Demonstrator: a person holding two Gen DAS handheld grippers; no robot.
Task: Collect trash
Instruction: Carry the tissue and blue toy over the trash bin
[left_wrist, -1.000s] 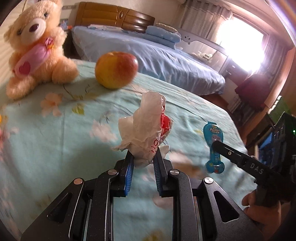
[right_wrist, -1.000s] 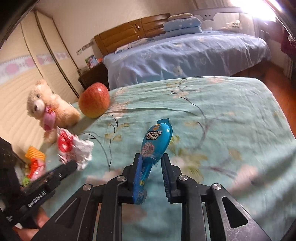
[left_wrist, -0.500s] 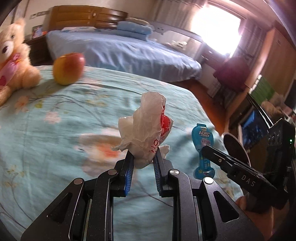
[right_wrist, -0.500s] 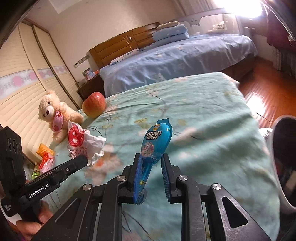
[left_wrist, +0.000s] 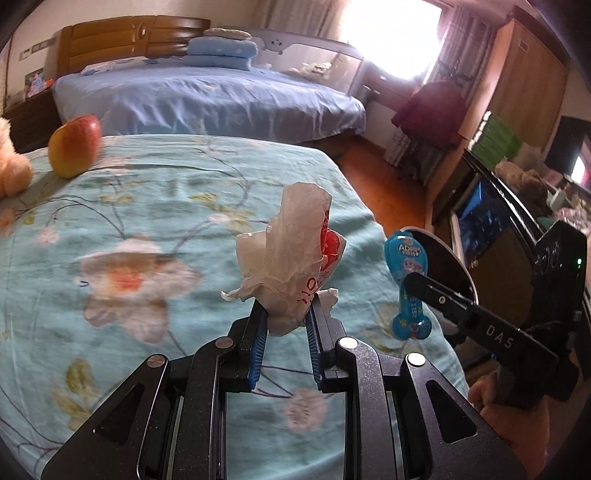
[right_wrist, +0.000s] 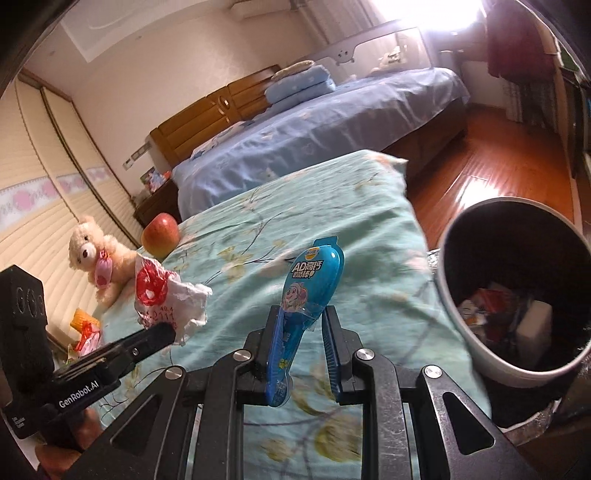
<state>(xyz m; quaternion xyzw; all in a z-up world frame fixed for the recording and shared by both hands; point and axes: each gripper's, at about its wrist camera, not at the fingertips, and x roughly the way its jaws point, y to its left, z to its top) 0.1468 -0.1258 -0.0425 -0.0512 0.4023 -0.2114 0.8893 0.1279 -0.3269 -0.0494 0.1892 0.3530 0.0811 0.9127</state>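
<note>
My left claw (left_wrist: 284, 317) pinches a crumpled white wrapper (left_wrist: 295, 258) with red print, standing upright above the floral bedspread (left_wrist: 147, 221). My right claw (right_wrist: 301, 332) pinches a blue snack packet (right_wrist: 306, 295) by its lower part, long axis tilted up and away toward the right. Right of it, the trash bin (right_wrist: 465, 332) stands beside the bed, already holding rubbish.
</note>
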